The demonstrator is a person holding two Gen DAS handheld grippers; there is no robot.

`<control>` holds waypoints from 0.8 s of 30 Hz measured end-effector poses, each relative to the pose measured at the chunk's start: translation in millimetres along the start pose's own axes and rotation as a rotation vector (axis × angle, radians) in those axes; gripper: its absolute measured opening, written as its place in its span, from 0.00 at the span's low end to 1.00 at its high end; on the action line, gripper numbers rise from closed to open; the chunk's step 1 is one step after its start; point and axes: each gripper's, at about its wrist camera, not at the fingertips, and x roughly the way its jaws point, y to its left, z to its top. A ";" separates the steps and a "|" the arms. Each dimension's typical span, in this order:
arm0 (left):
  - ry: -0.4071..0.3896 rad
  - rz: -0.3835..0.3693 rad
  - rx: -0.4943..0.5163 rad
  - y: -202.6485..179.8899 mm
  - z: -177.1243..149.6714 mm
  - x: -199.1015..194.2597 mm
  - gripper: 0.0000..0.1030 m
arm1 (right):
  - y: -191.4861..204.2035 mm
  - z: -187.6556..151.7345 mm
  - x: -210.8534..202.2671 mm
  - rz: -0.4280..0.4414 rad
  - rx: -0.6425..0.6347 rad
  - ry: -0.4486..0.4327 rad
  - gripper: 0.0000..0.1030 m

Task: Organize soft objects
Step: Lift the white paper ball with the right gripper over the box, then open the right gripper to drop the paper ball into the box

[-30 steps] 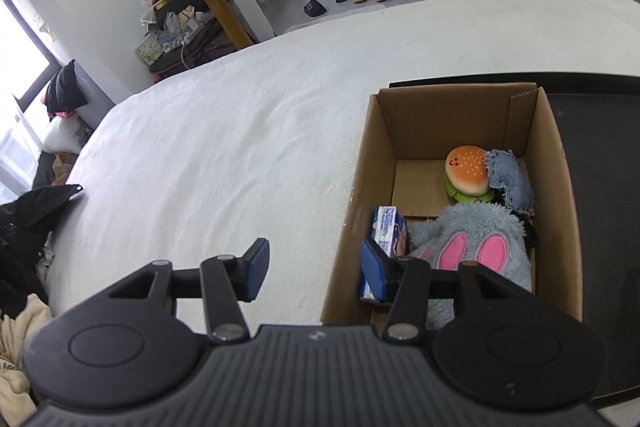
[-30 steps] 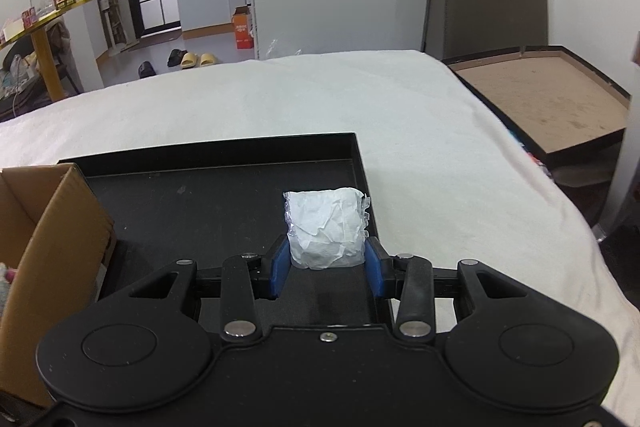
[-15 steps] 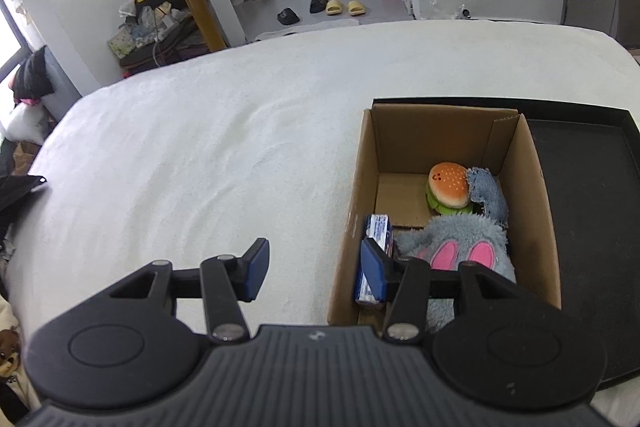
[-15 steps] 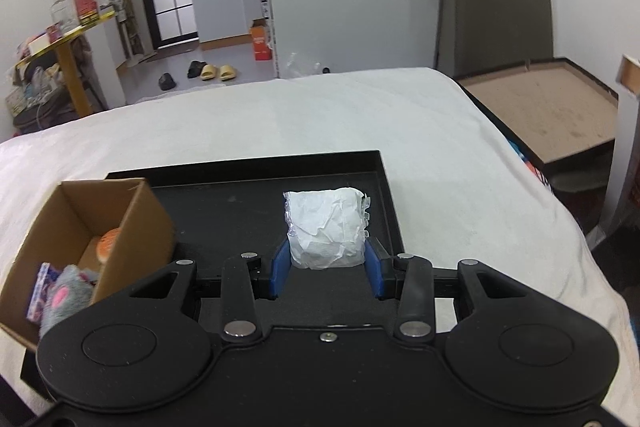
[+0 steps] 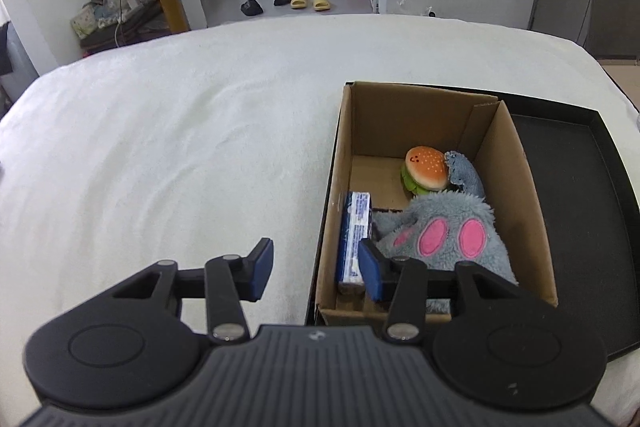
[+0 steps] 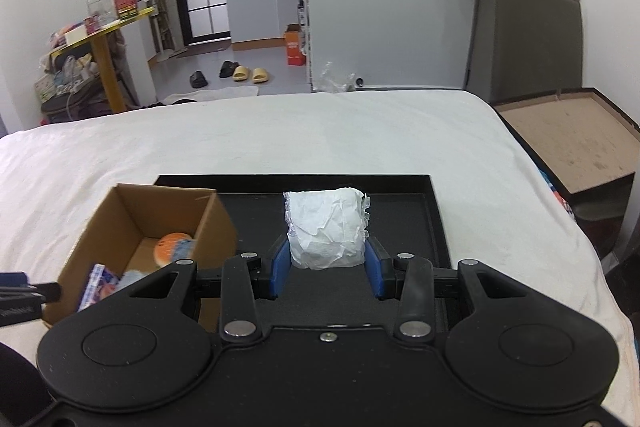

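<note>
White crumpled tissue pack (image 6: pixel 326 229) pinched in the right gripper (image 6: pixel 326 267) above the black tray (image 6: pixel 438 227); left gripper (image 5: pixel 316 269) wide open, empty. Carry level over the cardboard box (image 6: pixel 132 215), release low beside the plush (image 5: pixel 444 235)

A crumpled white tissue pack (image 6: pixel 326 228) in clear wrap sits upright, pinched at its sides above the black tray (image 6: pixel 434 223). On the tray's left stands an open cardboard box (image 5: pixel 520 179) holding a burger plush (image 5: pixel 426 169) at the far end, a grey slipper with pink ears (image 5: pixel 444 233) beside it, and a blue-white tissue packet (image 5: pixel 354 233) on edge against the left wall.
</note>
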 end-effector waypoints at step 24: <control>0.117 -0.188 -0.085 27.6 -7.7 33.4 0.12 | 110.0 21.5 19.1 0.197 -0.148 0.066 0.38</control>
